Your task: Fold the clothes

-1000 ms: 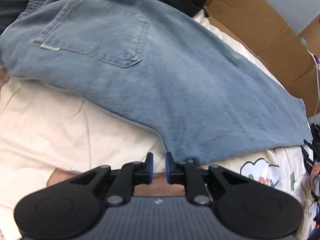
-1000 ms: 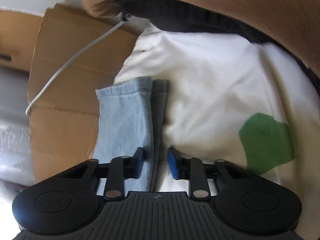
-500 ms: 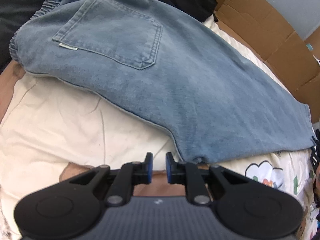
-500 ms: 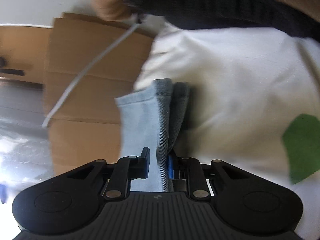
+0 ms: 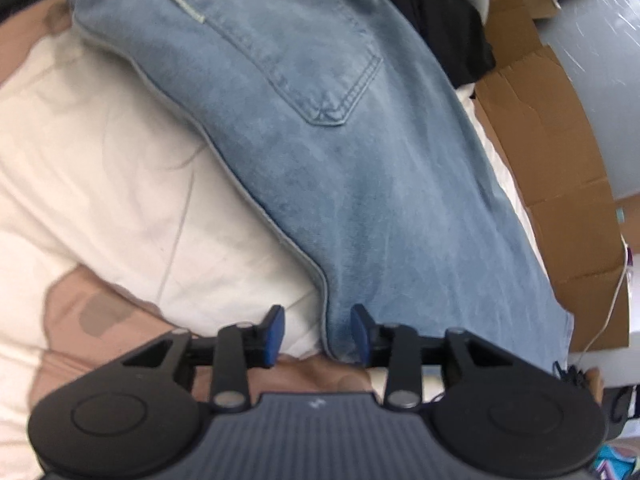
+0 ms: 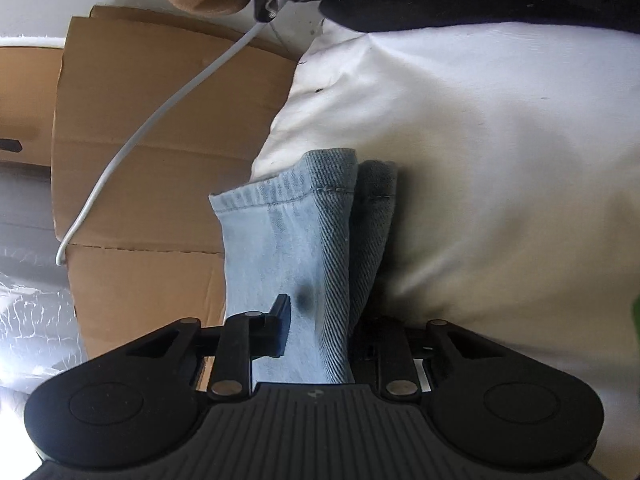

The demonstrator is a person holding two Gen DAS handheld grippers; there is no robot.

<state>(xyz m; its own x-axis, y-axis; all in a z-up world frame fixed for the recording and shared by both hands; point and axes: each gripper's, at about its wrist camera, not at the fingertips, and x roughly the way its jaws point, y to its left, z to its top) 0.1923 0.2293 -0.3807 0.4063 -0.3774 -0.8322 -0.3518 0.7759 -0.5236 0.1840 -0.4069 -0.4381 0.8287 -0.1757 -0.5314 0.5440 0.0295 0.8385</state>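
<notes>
The jeans (image 5: pixel 360 184) lie folded lengthwise on the white bedding (image 5: pixel 120 184); the right claw (image 6: pixel 320 328) pinches the 2 hem layers (image 6: pixel 316 208) and has just been closing; the left claw (image 5: pixel 318 334), just opened, straddles the crotch edge ungripped; lifting now risks that end dragging and the fold skewing.

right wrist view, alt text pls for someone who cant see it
The right gripper is clamped on the hem end of a folded light blue jeans leg, lying at the edge of a white bedsheet. Brown cardboard and a white cable sit to the left.
</notes>
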